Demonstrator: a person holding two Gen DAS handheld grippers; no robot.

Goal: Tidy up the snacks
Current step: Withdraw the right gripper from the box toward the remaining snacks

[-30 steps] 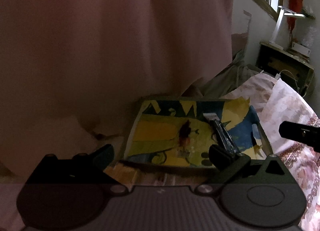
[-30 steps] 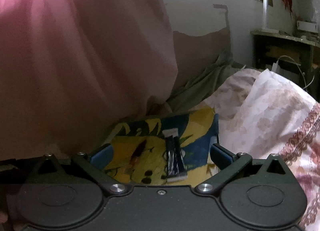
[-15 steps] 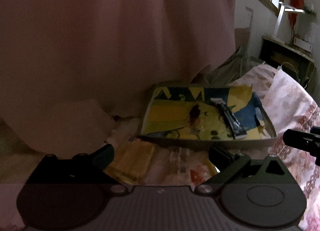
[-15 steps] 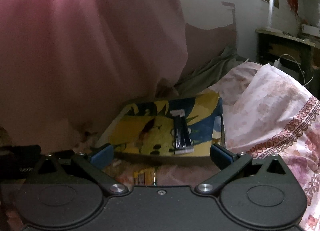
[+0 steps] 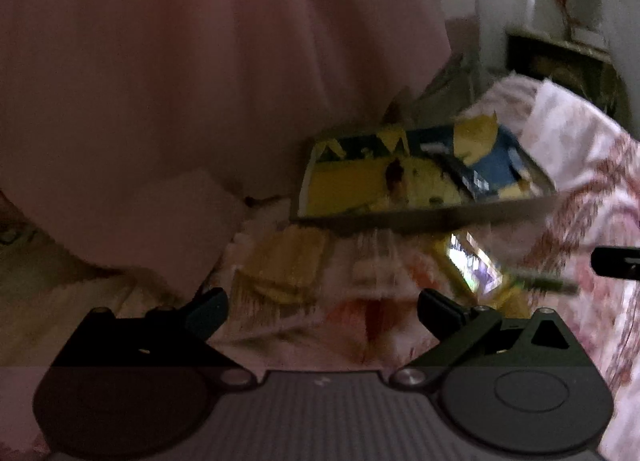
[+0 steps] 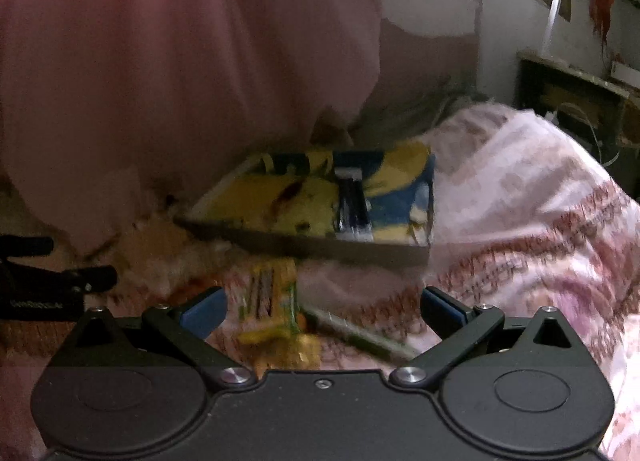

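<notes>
Yellow packet [image 6: 276, 297] lies on the floral bed cover [image 6: 520, 221], just before the tray [image 6: 320, 249], between the wide-open, empty jaws of the right gripper [image 6: 322, 307]. Left gripper [image 5: 322, 311] also gapes empty over a crinkled wrapper [image 5: 284, 269]. One dark bar [image 6: 352, 209] lies in the tray. Foil packets look light, soft and slippery on bedding; pinching the flat sealed edge seems safest, gently, since contents may crush.

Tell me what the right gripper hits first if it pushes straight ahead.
Probably the yellow snack packet lying on the floral bedding between the open right gripper fingers; the cartoon-printed tray sits beyond. Blur leaves depth uncertain.
</notes>
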